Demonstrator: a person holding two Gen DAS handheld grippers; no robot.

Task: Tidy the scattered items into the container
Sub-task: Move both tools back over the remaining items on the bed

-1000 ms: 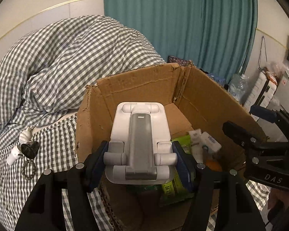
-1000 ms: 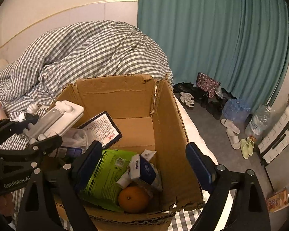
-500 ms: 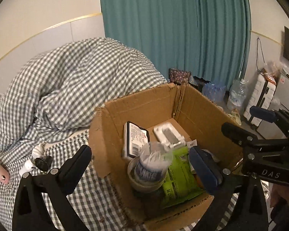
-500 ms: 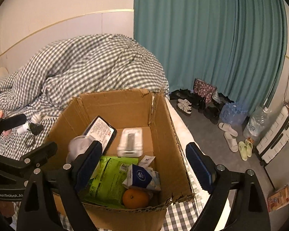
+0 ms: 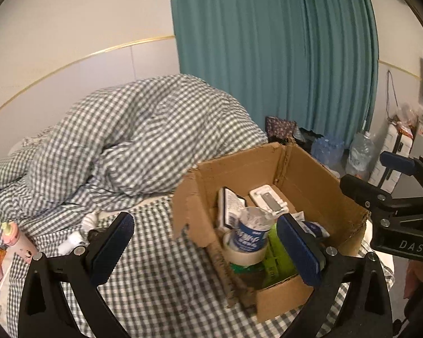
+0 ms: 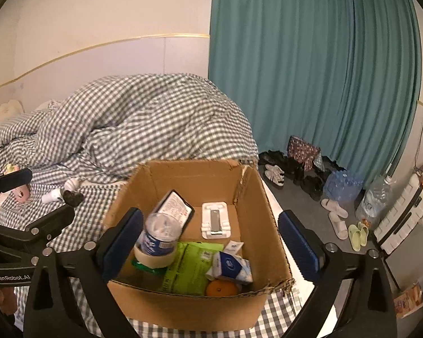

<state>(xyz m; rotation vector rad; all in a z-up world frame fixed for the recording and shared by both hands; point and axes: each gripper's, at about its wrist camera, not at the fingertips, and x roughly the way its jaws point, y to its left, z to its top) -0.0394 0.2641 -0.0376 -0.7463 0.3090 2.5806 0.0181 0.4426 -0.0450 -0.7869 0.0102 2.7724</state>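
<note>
We hold both grippers above a bed covered in a grey-and-white checked sheet point(image 5: 160, 270), with a rumpled duvet point(image 5: 143, 140) of the same check heaped toward the pale wall point(image 5: 79, 28). Our left gripper point(image 5: 206, 248) has its jaws wide apart with nothing between them, and our right gripper point(image 6: 210, 239) is likewise spread wide and empty. The cardboard box point(image 6: 268, 225) sits on the sheet near the bed's edge, its flaps ragged. Inside it we see a white phone stand point(image 6: 215, 219) lying flat on the bottom by the far wall, a dark-framed printed pack point(image 6: 175, 207) leaning against the left wall, a clear tub with a blue label point(image 6: 159, 233) resting in a roll of tape point(image 6: 154, 257), a green packet point(image 6: 191, 264), a tissue pack point(image 6: 231, 266) and an orange point(image 6: 221, 288) in the near corner. Still out on the sheet, well apart from the box, lie a pink bottle point(image 5: 17, 242) and a small white and black item point(image 6: 63, 194) that we cannot identify. A teal curtain point(image 6: 310, 70) hangs beyond the bed; on the grey floor point(image 6: 304, 211) beneath it are shoes, slippers point(image 6: 338, 219), a pack of water bottles point(image 6: 342, 187) and a white case point(image 6: 403, 222).
</note>
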